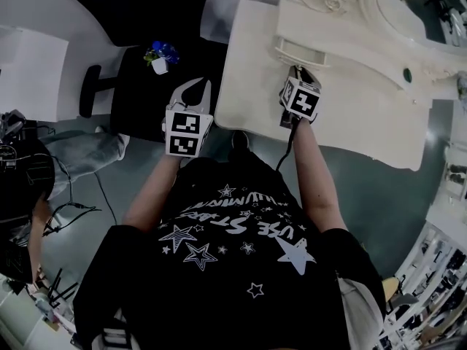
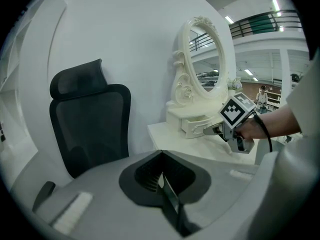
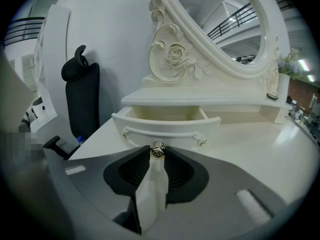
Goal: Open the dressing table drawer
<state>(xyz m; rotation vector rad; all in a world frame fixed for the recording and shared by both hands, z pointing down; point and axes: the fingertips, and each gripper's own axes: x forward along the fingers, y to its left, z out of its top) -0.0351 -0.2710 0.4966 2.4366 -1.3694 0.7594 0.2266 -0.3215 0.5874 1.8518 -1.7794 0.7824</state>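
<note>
The cream dressing table (image 1: pixel 255 86) stands ahead of me. Its small curved drawer (image 3: pixel 165 126) is pulled out from under the mirror shelf, and its bare inside shows. My right gripper (image 3: pixel 158 152) is shut on the drawer's little metal knob (image 3: pixel 158 149) at the front centre. In the head view the right gripper (image 1: pixel 295 73) reaches over the tabletop to the drawer (image 1: pixel 298 49). My left gripper (image 1: pixel 195 87) hangs left of the table, off its edge. In its own view the left gripper (image 2: pixel 161 176) is shut with nothing in it, and the drawer (image 2: pixel 196 125) shows further off.
A black office chair (image 2: pixel 90 119) stands left of the table against the white wall, with a small blue-topped thing (image 1: pixel 160 55) on its seat. The oval carved mirror (image 3: pixel 225 29) rises behind the drawer. Cables and gear (image 1: pixel 29 166) crowd the floor at left.
</note>
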